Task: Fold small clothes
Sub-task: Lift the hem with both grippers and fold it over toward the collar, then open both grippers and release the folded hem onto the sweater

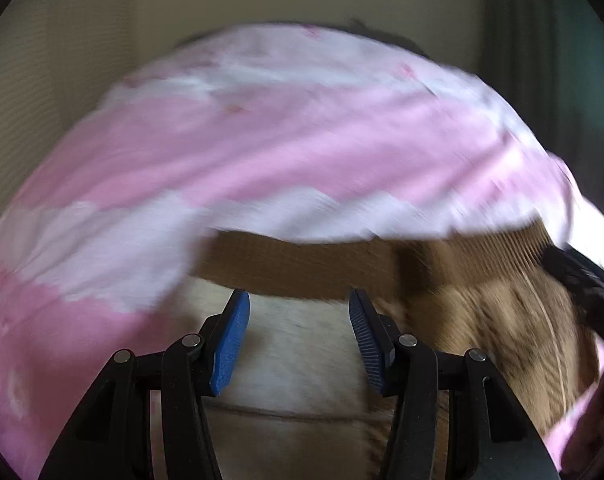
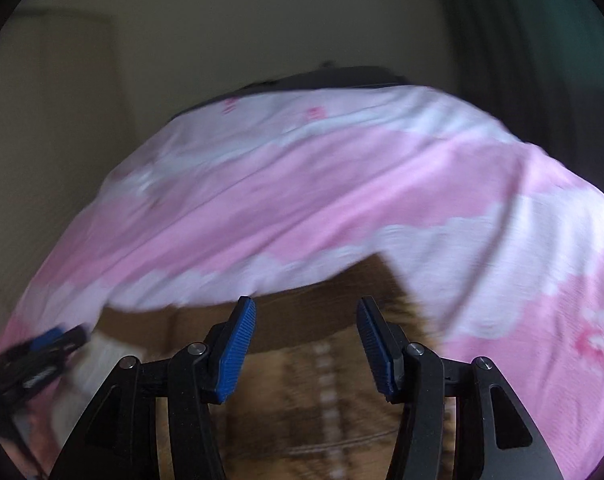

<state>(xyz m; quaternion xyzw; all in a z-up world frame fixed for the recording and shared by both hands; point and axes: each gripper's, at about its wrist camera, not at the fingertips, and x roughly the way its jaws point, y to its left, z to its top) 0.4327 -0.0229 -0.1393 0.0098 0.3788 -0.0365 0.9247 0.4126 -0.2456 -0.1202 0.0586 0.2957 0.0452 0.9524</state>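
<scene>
Left hand-held gripper (image 1: 298,336): blue ribbed pads (image 1: 231,344) spread apart, nothing between them, poised over the pale cream part of a brown-and-cream plaid garment (image 1: 478,320). The garment lies flat on a pink-and-white patterned bedspread (image 1: 262,140); its darker brown ribbed band (image 1: 302,264) runs across just beyond the fingertips. View is motion-blurred, so whether the pads touch the cloth cannot be told. At the right edge of the left wrist view, part of the other gripper's black frame shows over the plaid. Right hand-held gripper (image 2: 306,340): jaws likewise wide apart and holding nothing, above the plaid section of the garment (image 2: 322,392), with a pale dashed stripe running between the fingers. The brown band (image 2: 302,320) sits just ahead, the bedspread (image 2: 342,184) beyond and to the right. A beige wall (image 2: 222,40) and dark green curtain (image 2: 542,40) stand behind the bed.
</scene>
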